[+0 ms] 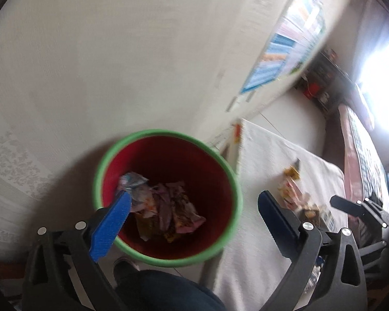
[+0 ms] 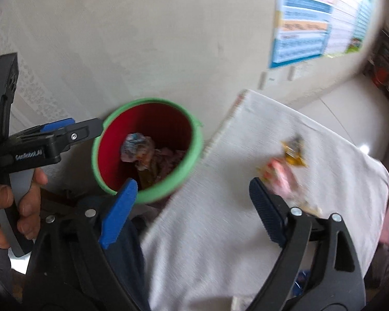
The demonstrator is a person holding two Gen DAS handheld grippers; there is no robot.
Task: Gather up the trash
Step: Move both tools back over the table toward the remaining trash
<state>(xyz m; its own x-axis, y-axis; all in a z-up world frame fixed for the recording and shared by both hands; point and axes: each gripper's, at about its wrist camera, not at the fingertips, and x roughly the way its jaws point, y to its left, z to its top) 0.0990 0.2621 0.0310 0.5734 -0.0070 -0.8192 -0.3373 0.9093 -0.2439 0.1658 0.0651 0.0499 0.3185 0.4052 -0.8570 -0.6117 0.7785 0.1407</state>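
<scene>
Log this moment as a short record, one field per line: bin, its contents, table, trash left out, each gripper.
bin: red bin with a green rim, standing beside the table
contents: crumpled wrappers piled at the bottom
table: white cloth over it
trash left out: a few wrappers on the cloth, blurred
left gripper: open, nothing between the jaws, above the bin
right gripper: open, nothing between the jaws, over the table edge next to the bin
</scene>
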